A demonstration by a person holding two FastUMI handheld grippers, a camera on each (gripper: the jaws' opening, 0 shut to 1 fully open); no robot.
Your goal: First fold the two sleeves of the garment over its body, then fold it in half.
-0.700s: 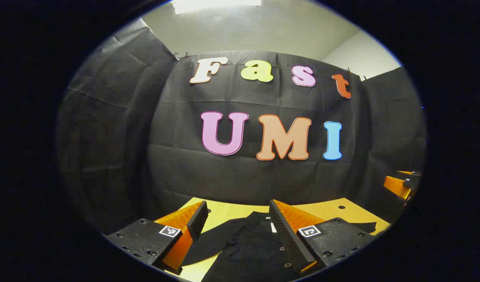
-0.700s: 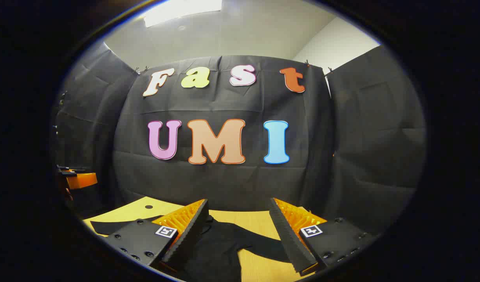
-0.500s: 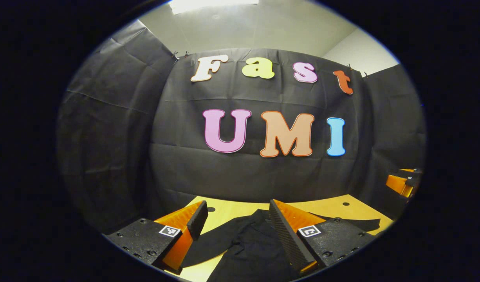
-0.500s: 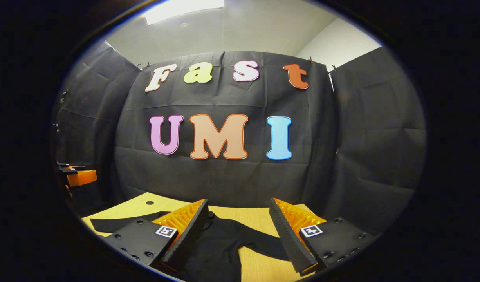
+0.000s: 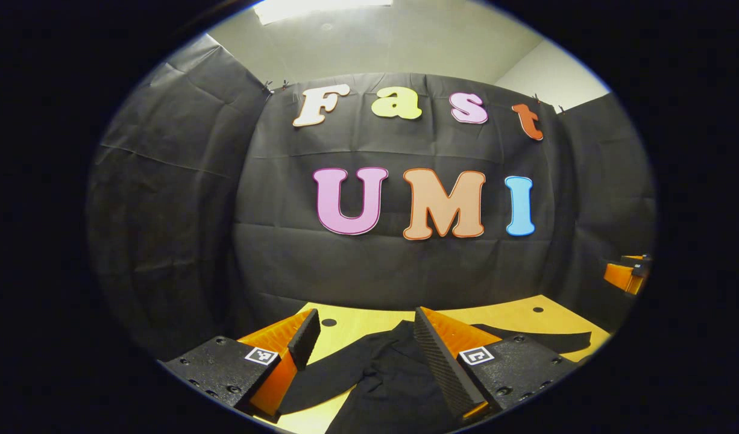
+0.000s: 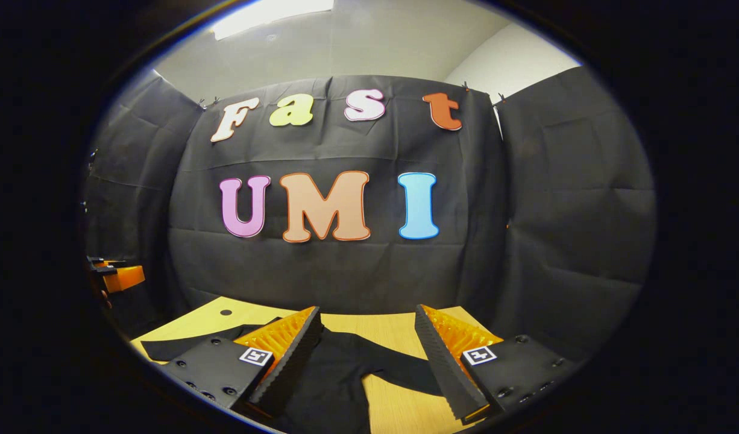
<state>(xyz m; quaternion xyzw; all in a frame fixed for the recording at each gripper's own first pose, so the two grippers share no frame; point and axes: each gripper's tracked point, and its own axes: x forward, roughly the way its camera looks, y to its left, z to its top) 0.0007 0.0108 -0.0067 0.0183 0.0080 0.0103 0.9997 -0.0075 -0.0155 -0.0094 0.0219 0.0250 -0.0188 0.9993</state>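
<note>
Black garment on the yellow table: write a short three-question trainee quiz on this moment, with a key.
1. True or false: the left gripper is shut on a sleeve of the black garment.
2. Multiple choice: in the right gripper view, the sleeve near the right gripper lies A) folded over the body, B) spread out on the yellow table, C) hanging off the table edge.
3. Fill in: judged from how the garment lies, the number of sleeves folded over its body is ____.

Key: 1 false, its fingers stand apart with nothing between them; 2 B; 3 none, as both sleeves lie spread out to the sides.
</note>
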